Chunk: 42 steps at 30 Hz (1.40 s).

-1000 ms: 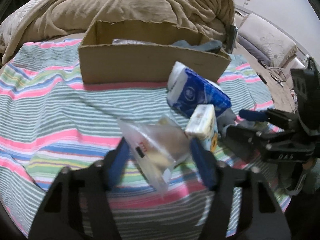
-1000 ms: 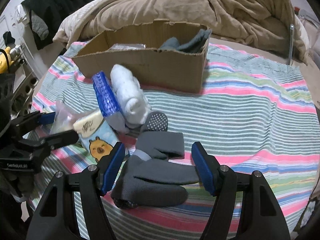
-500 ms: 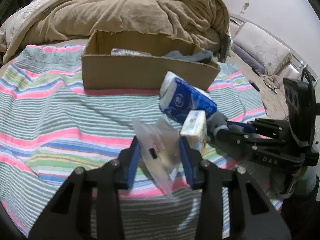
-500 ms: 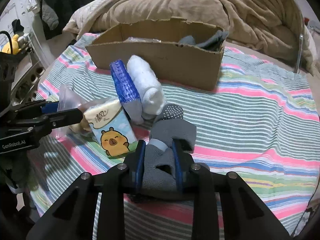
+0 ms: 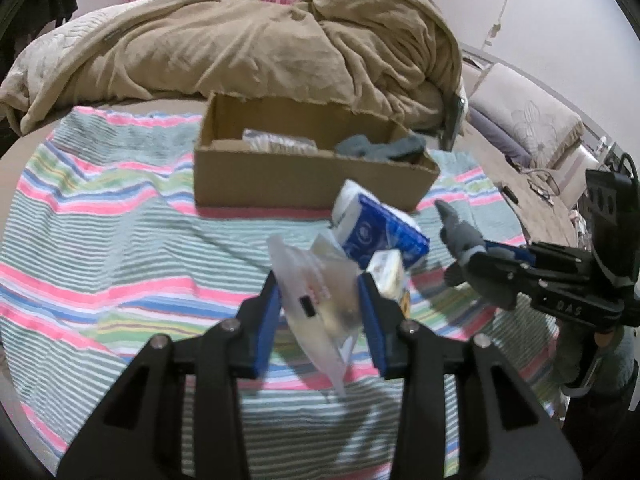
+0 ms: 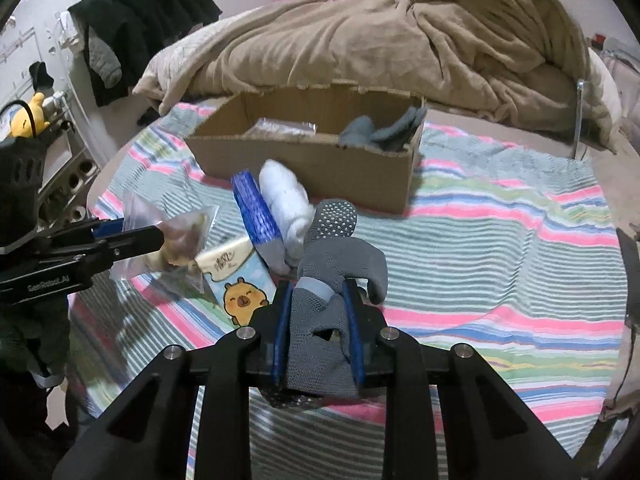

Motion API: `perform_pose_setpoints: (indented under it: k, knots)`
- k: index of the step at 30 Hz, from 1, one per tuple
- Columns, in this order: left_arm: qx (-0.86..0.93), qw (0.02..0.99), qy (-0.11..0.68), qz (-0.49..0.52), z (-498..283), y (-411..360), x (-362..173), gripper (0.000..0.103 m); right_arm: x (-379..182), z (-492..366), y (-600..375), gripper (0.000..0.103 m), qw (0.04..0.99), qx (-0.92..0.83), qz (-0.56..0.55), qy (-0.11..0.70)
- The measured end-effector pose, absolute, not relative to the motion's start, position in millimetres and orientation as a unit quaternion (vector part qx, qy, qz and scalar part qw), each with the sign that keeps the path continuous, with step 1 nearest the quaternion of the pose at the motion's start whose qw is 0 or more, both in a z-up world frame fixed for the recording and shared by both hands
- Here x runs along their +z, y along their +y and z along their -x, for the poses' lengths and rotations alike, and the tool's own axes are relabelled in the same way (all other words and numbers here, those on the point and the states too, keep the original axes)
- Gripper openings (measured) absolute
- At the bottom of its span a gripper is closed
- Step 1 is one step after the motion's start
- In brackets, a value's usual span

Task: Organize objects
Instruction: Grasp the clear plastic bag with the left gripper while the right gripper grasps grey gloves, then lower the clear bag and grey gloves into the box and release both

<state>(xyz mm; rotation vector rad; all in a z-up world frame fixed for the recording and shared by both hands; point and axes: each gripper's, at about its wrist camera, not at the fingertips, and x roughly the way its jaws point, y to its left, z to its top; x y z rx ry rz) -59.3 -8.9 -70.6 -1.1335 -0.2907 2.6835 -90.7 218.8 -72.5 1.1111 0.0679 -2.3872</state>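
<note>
**Both tongs loaded above the striped bed**

Left tongs [image 5: 320,300] are clamping a clear plastic bag [image 5: 320,304], holding it off the striped bedspread [image 5: 100,248]. Right tongs [image 6: 318,320] are pinching a grey sock [image 6: 320,320], its dotted sole sticking up. A blue tissue pack [image 6: 256,210] and a bear-print tissue pack [image 6: 236,276] are lying between them. The cardboard box [image 6: 320,164] is sitting farther back, holding grey socks [image 6: 384,130].

"GenRobot.AI" in white on side of black two-finger left gripper [image 6: 132,236]. "DAS" on black right gripper [image 5: 500,258] body. Pale blue tissue pack w/ cartoon capybara [image 6: 236,280]: script on top, unreadable.
</note>
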Motion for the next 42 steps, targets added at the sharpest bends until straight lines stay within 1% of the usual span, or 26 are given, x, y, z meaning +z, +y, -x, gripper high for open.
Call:
perform_pose_setpoints:
  k: [14,23,28,38,42]
  knots:
    - [0.931,0.09,-0.09,0.342,60,-28,-33,0.039,-20,102,211,0.027,0.252,-0.899,-0.354,0.048]
    - [0.942,0.08,-0.079,0.316,74,-40,-10,0.039,4,119,197,0.027,0.258,-0.907,-0.328,0.058]
    - [0.947,0.07,-0.069,0.307,82,-45,-3,0.039,8,130,191,0.027,0.26,-0.908,-0.323,0.061]
    - [0.95,0.058,-0.08,0.295,105,-61,0,0.039,12,155,179,0.027,0.265,-0.909,-0.316,0.049]
    - [0.952,0.054,-0.073,0.293,116,-61,0,0.039,11,167,174,0.027,0.269,-0.908,-0.318,0.042]
